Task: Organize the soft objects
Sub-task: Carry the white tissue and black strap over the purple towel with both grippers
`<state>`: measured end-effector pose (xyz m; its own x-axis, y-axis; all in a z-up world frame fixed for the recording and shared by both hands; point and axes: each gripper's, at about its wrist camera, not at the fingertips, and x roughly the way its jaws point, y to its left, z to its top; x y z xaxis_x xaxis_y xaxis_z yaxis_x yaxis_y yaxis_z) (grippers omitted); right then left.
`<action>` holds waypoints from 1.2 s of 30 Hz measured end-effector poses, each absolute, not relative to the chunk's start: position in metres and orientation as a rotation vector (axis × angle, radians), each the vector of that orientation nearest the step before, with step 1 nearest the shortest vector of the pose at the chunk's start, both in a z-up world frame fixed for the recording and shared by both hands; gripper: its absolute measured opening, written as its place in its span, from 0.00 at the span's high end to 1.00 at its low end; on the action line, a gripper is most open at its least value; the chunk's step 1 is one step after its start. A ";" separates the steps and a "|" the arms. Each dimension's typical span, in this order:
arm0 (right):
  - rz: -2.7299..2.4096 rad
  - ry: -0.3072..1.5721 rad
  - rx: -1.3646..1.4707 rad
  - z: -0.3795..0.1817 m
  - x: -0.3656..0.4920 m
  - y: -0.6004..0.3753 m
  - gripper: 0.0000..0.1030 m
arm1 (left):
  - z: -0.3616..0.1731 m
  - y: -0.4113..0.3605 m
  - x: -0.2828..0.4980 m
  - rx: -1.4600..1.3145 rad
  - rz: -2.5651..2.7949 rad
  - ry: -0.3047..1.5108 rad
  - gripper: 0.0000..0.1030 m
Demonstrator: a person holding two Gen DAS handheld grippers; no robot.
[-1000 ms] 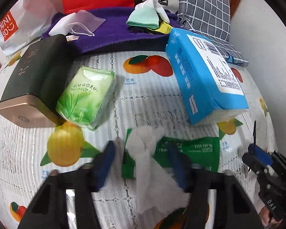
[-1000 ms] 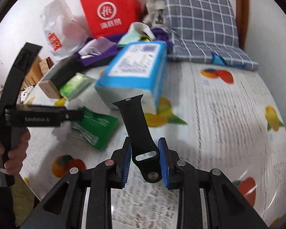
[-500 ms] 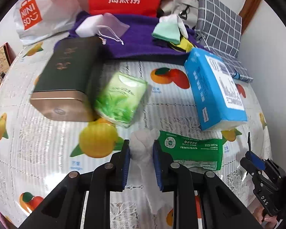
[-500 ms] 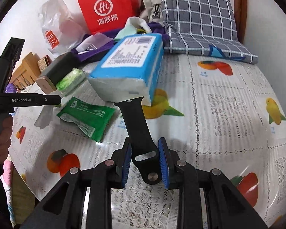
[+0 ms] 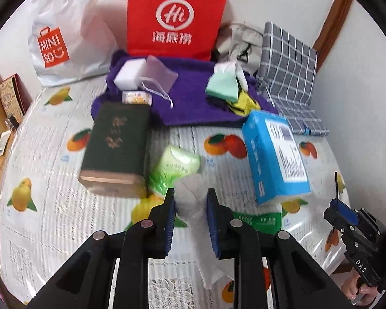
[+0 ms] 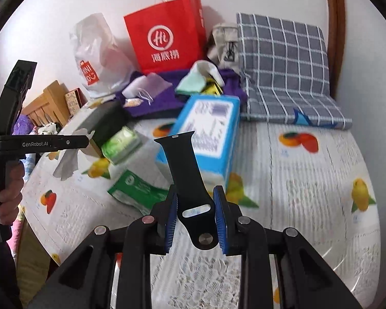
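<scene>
Left hand-held gripper point(image 5: 190, 221) sits at bottom centre of its own view, jaws narrow and clamped on a crumpled white tissue point(image 5: 196, 206); the tissue bunches above the blue pads and a loose tail hangs down between the fingers toward the lower frame. In the right wrist view the same tissue point(image 6: 70, 158) dangles at mid left, off the tabletop point(image 6: 308, 180), under the left tool's tip. Right hand-held gripper point(image 6: 195, 221) holds a black watch strap point(image 6: 186, 170) by its pin end, strap standing up and leaning toward upper left. Green flat packet point(image 5: 257, 220) lies on the tabletop just right of the left fingers, partly hidden by them. Light green tissue pack point(image 5: 177, 167) lies just above the gripper, centre frame, touching or nearly touching the dark green tin point(image 5: 117, 149) on its left. Blue tissue pack point(image 5: 275, 154) at centre right. Purple cloth point(image 5: 193, 97) at upper centre carries a white block point(image 5: 130, 76), a translucent drawstring pouch point(image 5: 159, 76) and a mint cloth point(image 5: 224, 86). Red paper bag point(image 5: 176, 15) stands behind at top centre, white plastic bag point(image 5: 64, 41) at upper left, grey checked cushion point(image 5: 288, 64) at upper right.
</scene>
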<state>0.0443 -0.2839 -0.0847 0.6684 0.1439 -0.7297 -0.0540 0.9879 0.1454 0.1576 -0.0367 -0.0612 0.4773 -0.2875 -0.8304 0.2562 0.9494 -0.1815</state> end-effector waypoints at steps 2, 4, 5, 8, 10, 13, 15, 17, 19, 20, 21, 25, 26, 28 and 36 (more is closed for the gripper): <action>0.125 0.821 0.118 -0.077 0.052 -0.282 0.74 | -0.056 -0.034 0.164 -0.037 -0.321 1.011 0.78; 0.136 0.814 0.126 -0.070 0.060 -0.280 0.74 | -0.051 -0.030 0.171 -0.041 -0.311 1.006 0.78; 0.140 0.811 0.128 -0.067 0.065 -0.279 0.74 | -0.048 -0.028 0.175 -0.042 -0.305 1.003 0.78; 0.143 0.801 0.118 -0.058 0.081 -0.275 0.74 | -0.043 -0.023 0.186 -0.050 -0.295 0.995 0.78; 0.148 0.793 0.116 -0.052 0.094 -0.274 0.74 | -0.042 -0.020 0.195 -0.056 -0.287 0.994 0.78; 0.164 0.791 0.140 -0.046 0.113 -0.275 0.74 | -0.040 -0.017 0.210 -0.063 -0.280 0.994 0.78; 0.166 0.785 0.150 -0.041 0.130 -0.278 0.74 | -0.039 -0.015 0.222 -0.068 -0.271 0.993 0.78; 0.158 0.779 0.149 -0.039 0.143 -0.279 0.74 | -0.039 -0.013 0.235 -0.078 -0.263 0.996 0.78; 0.153 0.777 0.150 -0.036 0.157 -0.281 0.74 | -0.038 -0.010 0.247 -0.095 -0.258 0.995 0.78; 0.151 0.775 0.152 -0.035 0.166 -0.282 0.74 | -0.038 -0.009 0.254 -0.097 -0.256 0.994 0.78; 0.150 0.775 0.154 -0.035 0.172 -0.283 0.74 | -0.039 -0.008 0.260 -0.097 -0.255 0.993 0.78; 0.135 0.787 0.152 -0.038 0.201 -0.286 0.74 | -0.041 -0.003 0.284 -0.109 -0.246 0.991 0.78; 0.131 0.789 0.151 -0.039 0.208 -0.287 0.74 | -0.042 -0.002 0.290 -0.110 -0.243 0.993 0.78; 0.126 0.807 0.155 -0.043 0.220 -0.289 0.74 | -0.044 -0.002 0.300 -0.106 -0.242 0.996 0.78; 0.154 0.844 0.164 -0.052 0.271 -0.290 0.74 | -0.044 -0.004 0.340 -0.130 -0.251 0.977 0.78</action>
<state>0.2706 -0.2902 -0.0522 0.6550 0.1999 -0.7287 -0.0699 0.9763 0.2050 0.3398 -0.0036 -0.0442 0.5337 -0.2683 -0.8019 0.1519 0.9633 -0.2212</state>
